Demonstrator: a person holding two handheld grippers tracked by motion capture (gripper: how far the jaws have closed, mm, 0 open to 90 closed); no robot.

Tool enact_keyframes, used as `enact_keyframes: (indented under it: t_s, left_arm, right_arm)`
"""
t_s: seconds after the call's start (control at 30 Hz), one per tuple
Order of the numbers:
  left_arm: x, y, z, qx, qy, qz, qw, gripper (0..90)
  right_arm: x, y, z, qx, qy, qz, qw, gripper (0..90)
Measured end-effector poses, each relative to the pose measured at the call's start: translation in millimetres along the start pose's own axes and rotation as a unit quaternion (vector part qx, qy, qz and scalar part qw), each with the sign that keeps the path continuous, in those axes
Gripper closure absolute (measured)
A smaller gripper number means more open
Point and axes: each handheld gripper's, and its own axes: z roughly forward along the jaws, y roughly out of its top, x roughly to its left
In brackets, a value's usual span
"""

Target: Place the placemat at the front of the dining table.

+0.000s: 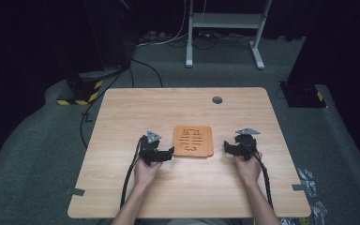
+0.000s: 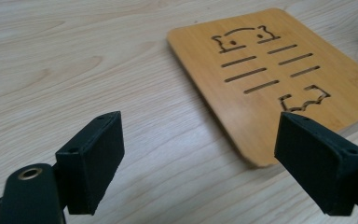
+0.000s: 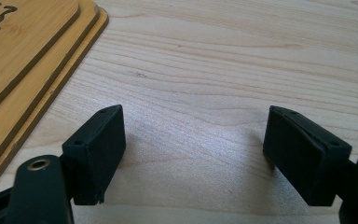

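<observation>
A stack of thin orange bamboo boards [image 1: 193, 140] with cut-out slots and cat shapes lies flat at the middle of the wooden table [image 1: 131, 108]. My left gripper [image 1: 170, 151] is just left of the stack, open, its jaws pointing at the stack's near-left corner. In the left gripper view the top board [image 2: 261, 74] lies ahead and to the right, and the left gripper [image 2: 200, 126] holds nothing. My right gripper [image 1: 226, 146] is just right of the stack, open and apart from it. In the right gripper view the right gripper [image 3: 193, 112] stands over bare wood, with three layered board edges [image 3: 42, 79] at the upper left.
A round grey cable hole [image 1: 217, 100] sits near the table's far edge. Beyond the table are a white metal frame [image 1: 225, 28], a yellow-and-black striped base [image 1: 79, 93] and floor cables [image 1: 136, 65]. Bits of tape [image 1: 75, 191] mark the table's side edges.
</observation>
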Motion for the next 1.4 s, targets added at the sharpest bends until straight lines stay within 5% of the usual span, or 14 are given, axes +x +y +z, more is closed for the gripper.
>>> enact_keyframes:
  t_s: [0.23, 0.57, 1.4]
  left_arm:
    - [-19.8, 12.6, 17.6, 0.008, -0.002, 0.023, 0.9997, 15.5]
    - [-28.9, 14.7, 36.4, 0.013, 0.008, 0.026, 0.9995, 16.6]
    - [-22.4, 15.5, 41.7, 0.025, 0.035, 0.036, 0.9984, 19.2]
  right_arm:
    - [-0.5, -0.2, -0.2, 0.002, 0.001, -0.004, 1.0, 20.6]
    - [-0.3, -0.3, -0.3, 0.002, 0.001, -0.005, 1.0, 21.0]
    - [-0.8, -0.4, -0.3, 0.001, 0.001, -0.008, 1.0, 21.0]
